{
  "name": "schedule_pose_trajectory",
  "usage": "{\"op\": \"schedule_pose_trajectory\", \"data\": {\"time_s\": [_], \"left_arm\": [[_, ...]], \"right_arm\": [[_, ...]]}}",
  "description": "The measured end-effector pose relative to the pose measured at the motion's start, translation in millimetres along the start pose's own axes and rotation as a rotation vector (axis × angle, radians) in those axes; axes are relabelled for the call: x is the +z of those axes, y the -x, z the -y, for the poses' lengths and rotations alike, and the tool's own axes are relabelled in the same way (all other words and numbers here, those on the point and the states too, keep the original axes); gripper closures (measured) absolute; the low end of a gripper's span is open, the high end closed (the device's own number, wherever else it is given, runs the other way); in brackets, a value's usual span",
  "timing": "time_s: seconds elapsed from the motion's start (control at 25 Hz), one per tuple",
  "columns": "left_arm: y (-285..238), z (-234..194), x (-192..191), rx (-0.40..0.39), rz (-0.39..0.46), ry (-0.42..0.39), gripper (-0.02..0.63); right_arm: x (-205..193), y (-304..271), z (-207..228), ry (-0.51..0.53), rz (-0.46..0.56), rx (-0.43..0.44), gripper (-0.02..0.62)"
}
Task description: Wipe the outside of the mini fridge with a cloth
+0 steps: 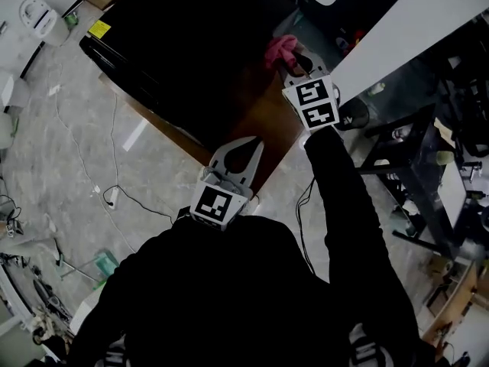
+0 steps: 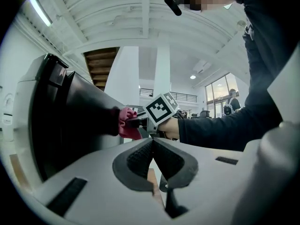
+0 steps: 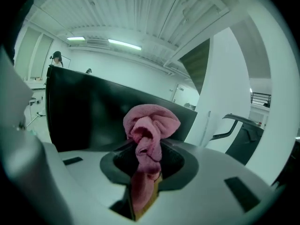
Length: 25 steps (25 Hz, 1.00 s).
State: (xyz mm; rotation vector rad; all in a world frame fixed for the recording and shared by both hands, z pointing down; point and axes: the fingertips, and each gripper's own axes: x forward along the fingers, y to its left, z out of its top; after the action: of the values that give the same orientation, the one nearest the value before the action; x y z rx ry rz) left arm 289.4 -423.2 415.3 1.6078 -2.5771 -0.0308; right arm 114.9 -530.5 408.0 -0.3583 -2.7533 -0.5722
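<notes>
The black mini fridge stands on a brown wooden stand. My right gripper is shut on a bunched pink cloth that touches the fridge's right side. The right gripper view shows the cloth bulging out of the right gripper, with the dark fridge wall close behind. My left gripper hangs nearer my body, shut and holding nothing. In its own view the left gripper points upward, with the fridge at left and the cloth pressed against it.
Cables trail over the marble floor left of the stand. A white slanted panel runs along the right of the fridge. Dark furniture and clutter fill the right side. A white device sits at top left.
</notes>
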Motion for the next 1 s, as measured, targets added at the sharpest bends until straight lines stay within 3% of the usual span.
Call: {"op": "schedule_pose_trajectory", "data": {"time_s": [0.2,0.36,0.44,1.0], "left_arm": [[-16.3,-5.3,-6.3,0.025,-0.007,-0.030,0.600],[-25.6,-16.4,-10.9,0.047,0.008,0.068,0.600],[-30.9,-22.4,-18.7,0.057,0.007,0.077,0.600],[-83.1,-47.1,-94.6,0.031,-0.033,0.088,0.600]], "right_arm": [[-3.5,-9.3,-3.0,-0.063,0.078,0.008,0.502],[-9.8,-18.8,-6.1,-0.080,0.116,-0.008,0.509],[-16.7,-21.8,-7.3,-0.102,0.129,-0.004,0.511],[-119.5,-71.4,-28.2,-0.165,0.114,0.000,0.512]]}}
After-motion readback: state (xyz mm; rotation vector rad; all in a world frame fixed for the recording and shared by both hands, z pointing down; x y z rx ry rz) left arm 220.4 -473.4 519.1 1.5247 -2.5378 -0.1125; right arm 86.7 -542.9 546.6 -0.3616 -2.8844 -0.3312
